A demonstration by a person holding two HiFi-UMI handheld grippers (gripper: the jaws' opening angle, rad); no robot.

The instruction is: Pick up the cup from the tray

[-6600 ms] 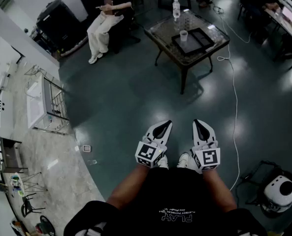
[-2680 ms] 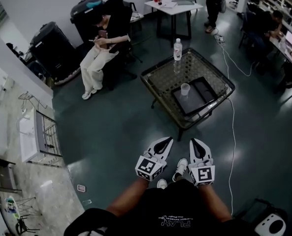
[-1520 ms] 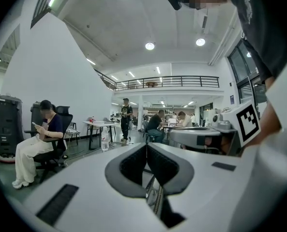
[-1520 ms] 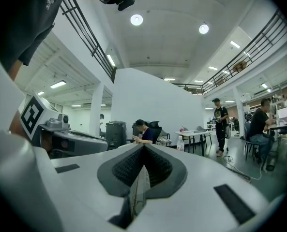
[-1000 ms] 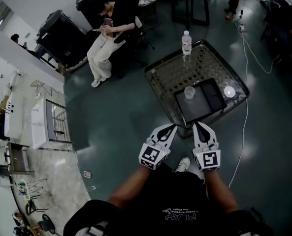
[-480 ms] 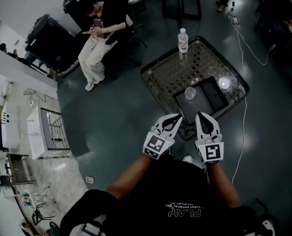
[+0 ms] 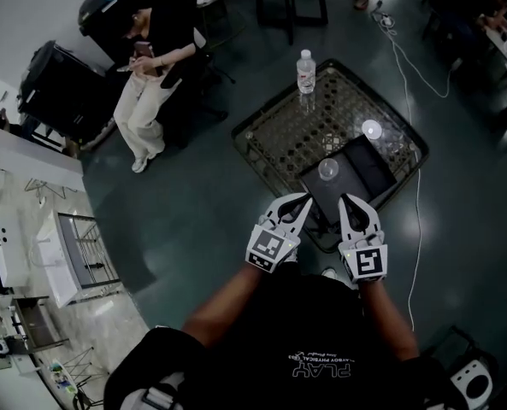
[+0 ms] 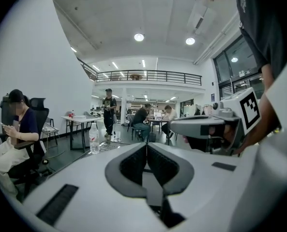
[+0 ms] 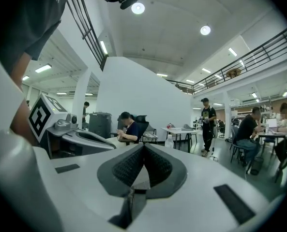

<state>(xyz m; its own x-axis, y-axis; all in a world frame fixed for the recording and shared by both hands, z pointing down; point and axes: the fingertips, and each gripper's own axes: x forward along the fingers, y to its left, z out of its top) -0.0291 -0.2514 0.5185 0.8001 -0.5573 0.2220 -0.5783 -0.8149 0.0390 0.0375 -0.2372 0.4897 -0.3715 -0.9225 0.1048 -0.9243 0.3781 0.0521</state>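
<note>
Sitting on the tray [image 7: 371, 171], the cup [image 7: 327, 169] lies just beyond the jaws. Left gripper [image 7: 302, 200] and right gripper [image 7: 345, 201] are closed, empty

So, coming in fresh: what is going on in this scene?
A person holds a two-jaw gripper in each hand at the near edge of a low table. The left gripper and the right gripper are both shut and empty, pointing toward a clear cup that stands on a dark tray on the table. The cup is not yet touched. A water bottle stands at the table's far edge, and a seated person is off to one side.
</note>
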